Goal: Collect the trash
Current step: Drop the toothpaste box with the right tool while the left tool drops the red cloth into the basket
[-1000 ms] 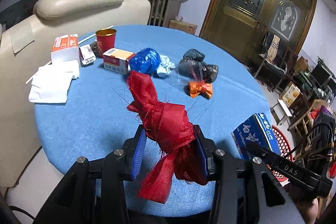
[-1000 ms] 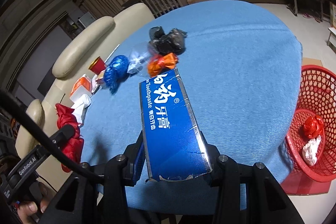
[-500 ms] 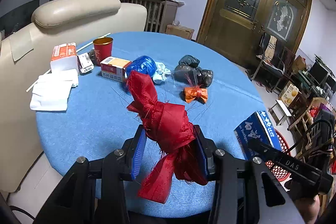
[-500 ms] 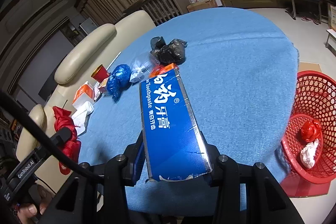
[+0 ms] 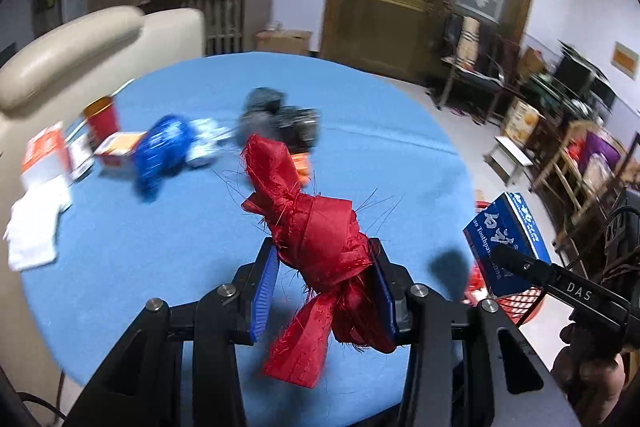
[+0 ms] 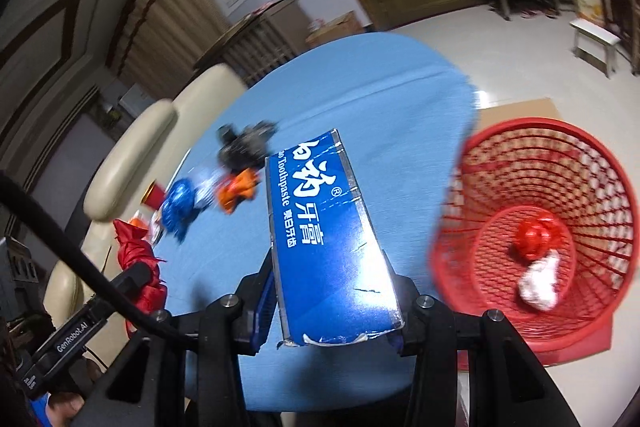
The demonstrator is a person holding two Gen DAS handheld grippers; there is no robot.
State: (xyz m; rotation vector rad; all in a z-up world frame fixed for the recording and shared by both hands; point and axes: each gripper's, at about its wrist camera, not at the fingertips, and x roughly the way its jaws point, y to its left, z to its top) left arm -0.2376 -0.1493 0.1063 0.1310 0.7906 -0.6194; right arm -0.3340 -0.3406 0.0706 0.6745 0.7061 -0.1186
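My left gripper (image 5: 324, 287) is shut on a knotted red cloth scrap (image 5: 316, 231), held above the round blue table (image 5: 160, 259). In my right gripper (image 6: 332, 291), shut, sits a blue toothpaste box (image 6: 320, 227) near the table's right edge. A red mesh basket (image 6: 536, 235) stands on the floor to the right, with a red wad (image 6: 534, 233) and a white wad (image 6: 540, 281) inside. The toothpaste box (image 5: 504, 239) and the basket rim (image 5: 520, 303) also show at the right of the left wrist view.
More trash lies at the table's far side: a blue foil bag (image 5: 164, 151), black bags (image 5: 280, 119), an orange wrapper (image 6: 236, 189), a red cup (image 5: 102, 117), small boxes (image 5: 120, 147) and white tissues (image 5: 36, 227). A cream sofa (image 5: 72, 39) stands behind.
Both grippers have swung to the right with their loads still held. The red basket now fills much more of the right wrist view, and the trash on the table has slid leftward.
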